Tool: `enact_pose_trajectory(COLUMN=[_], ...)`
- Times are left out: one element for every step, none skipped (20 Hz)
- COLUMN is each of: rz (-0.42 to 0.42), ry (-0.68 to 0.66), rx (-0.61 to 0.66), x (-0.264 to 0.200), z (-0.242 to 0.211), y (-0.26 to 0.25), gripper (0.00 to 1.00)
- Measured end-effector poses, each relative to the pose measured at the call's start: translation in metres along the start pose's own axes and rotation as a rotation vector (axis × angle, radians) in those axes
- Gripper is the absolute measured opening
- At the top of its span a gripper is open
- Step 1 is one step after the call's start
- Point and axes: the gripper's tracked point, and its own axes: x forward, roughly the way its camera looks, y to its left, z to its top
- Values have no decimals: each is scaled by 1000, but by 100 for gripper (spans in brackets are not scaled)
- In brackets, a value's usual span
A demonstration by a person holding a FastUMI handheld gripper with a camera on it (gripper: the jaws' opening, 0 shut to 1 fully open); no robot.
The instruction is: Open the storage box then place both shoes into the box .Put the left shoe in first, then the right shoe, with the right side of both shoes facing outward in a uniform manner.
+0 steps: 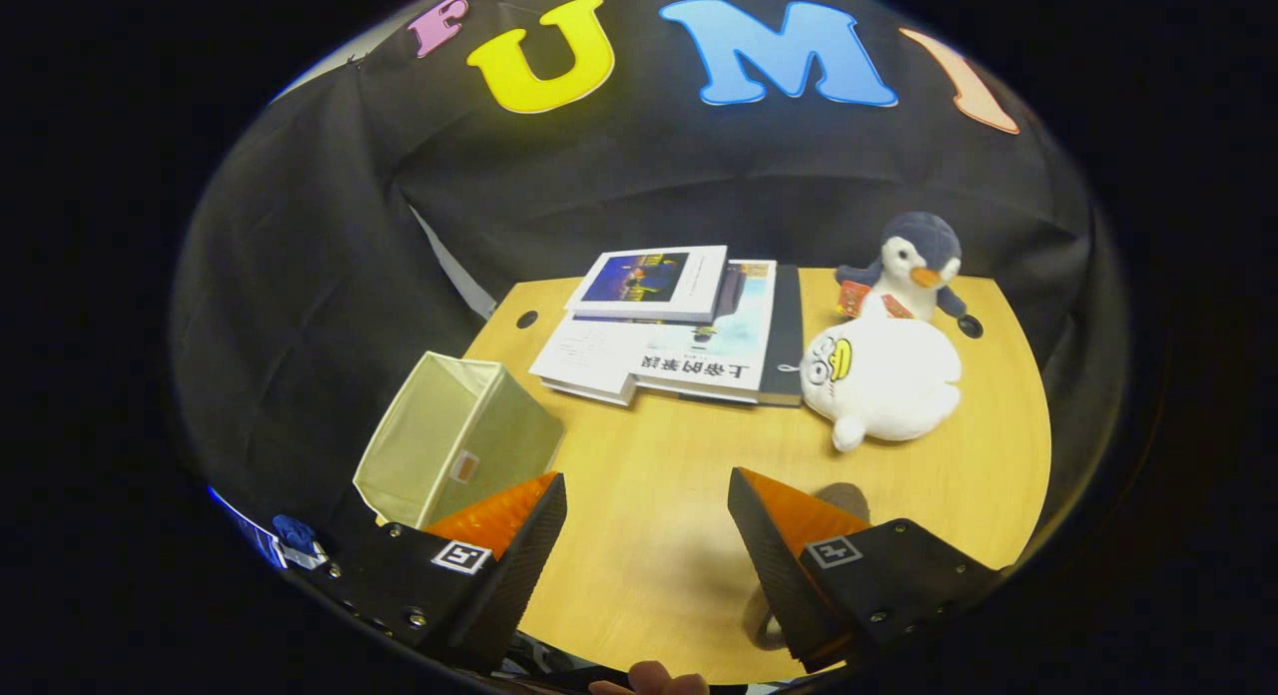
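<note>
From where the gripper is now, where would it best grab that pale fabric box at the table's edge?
Probably the top rim of the near wall. The pale cream fabric storage box stands upright with its top open, so its thin cloth walls offer an edge to pinch from above, one finger inside and one outside. The gripper is open and holds nothing, and the box sits beside its left finger on the wooden table.

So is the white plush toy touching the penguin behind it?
Touching, as far as the gripper view shows: the white plush overlaps the penguin with no gap. The hand-held gripper is open, well short of both.
</note>
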Motion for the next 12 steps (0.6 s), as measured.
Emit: enact_pose_trajectory(rz=[-10, -24, -50, -72, -93, -107, -125, -139, -150, -161, -178, -190], ry=[1, 2, 13, 22, 33, 43, 52, 61, 72, 83, 93, 107], rx=[12, 27, 37, 41, 47, 57, 65, 72, 87, 100, 107, 113], x=[0, 0, 0, 2, 3, 2, 2, 3, 3, 2, 1, 1], z=[-6, -13, -22, -31, -39, -46, -53, -60, -67, -76, -84, -93], y=[-11, -24, -38, -51, -62, -72, -81, -91, -99, -107, -117, -125], gripper=[99, 99, 98, 99, 99, 99, 99, 99, 99, 99, 99, 99])
